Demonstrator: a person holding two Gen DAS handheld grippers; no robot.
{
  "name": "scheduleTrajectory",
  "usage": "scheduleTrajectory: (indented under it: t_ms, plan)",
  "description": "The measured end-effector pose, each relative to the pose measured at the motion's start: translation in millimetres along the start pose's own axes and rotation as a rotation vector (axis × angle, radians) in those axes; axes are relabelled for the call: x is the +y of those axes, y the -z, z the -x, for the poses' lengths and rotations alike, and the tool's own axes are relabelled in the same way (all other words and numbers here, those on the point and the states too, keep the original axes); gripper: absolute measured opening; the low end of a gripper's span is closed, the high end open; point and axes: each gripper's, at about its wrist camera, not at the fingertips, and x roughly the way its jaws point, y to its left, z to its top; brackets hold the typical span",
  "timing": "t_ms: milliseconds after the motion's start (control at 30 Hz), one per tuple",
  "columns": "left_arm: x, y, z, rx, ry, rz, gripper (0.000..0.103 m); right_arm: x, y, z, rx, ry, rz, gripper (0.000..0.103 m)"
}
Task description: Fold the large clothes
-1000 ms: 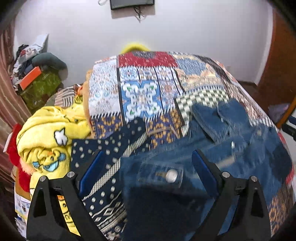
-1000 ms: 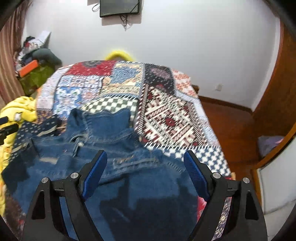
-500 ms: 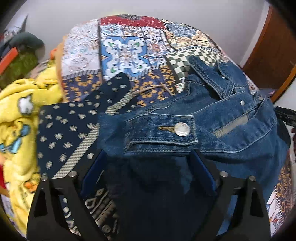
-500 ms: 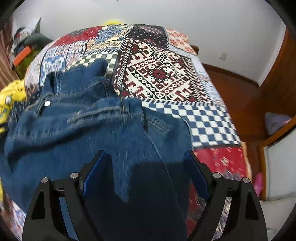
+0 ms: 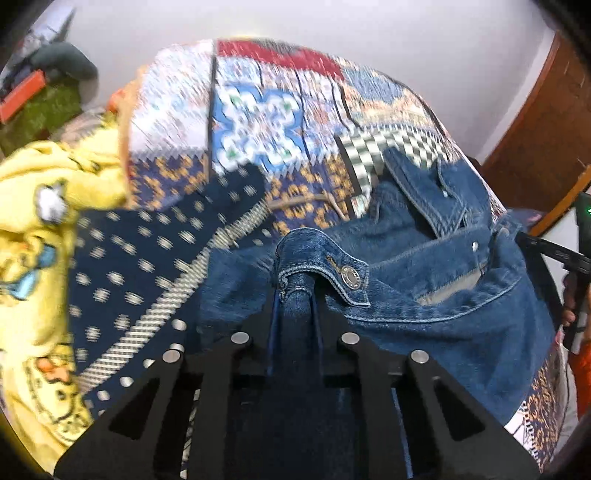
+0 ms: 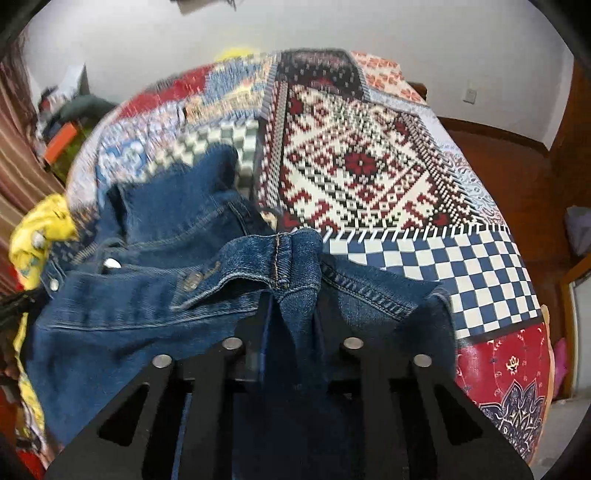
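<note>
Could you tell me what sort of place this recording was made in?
Most likely a home bedroom: a bed under a patchwork bedspread fills the view, clothes including blue jeans lie on it, and a plain white wall and wooden floor surround it.

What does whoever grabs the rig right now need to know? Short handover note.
Left tongs: closing on the jeans, waistband pinched beside the metal button.
Right tongs: closing on the waistband at a belt loop.
Jeans lie rumpled on the patchwork bedspread; a dotted navy cloth and a yellow blanket sit to their left.
Done: both waistband grips taken.
Left: lift, straighten, fold. No fold made yet.
</note>
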Motion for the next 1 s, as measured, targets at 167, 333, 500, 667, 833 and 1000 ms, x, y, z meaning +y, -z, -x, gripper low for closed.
scheduleTrajectory:
  t_ms: [167,333,500,667,833,1000]
  plan:
    - [0,-14,49,-0.159,-0.027,0.037,0.013,-1,-5,45,-0.136,0.03,-0.017,0.012]
    - [-3,-15,53,-0.205,-0.083,0.05,0.014,0,-10,61,-0.224,0.06,-0.023,0.012]
    - [8,1,1,-0.059,-0.133,0.076,0.018,-2,-5,27,-0.142,0.101,-0.047,0.012]
    - [11,17,-34,0.022,-0.16,0.041,0.025,-2,8,2,-0.042,0.144,-0.023,0.016]
    - [-3,23,-18,0.036,-0.228,-0.052,0.047,1,16,18,-0.034,0.178,0.006,0.035]
    - [-27,25,14,-0.017,-0.191,-0.109,0.06,21,34,53,-0.111,0.088,0.022,0.051]
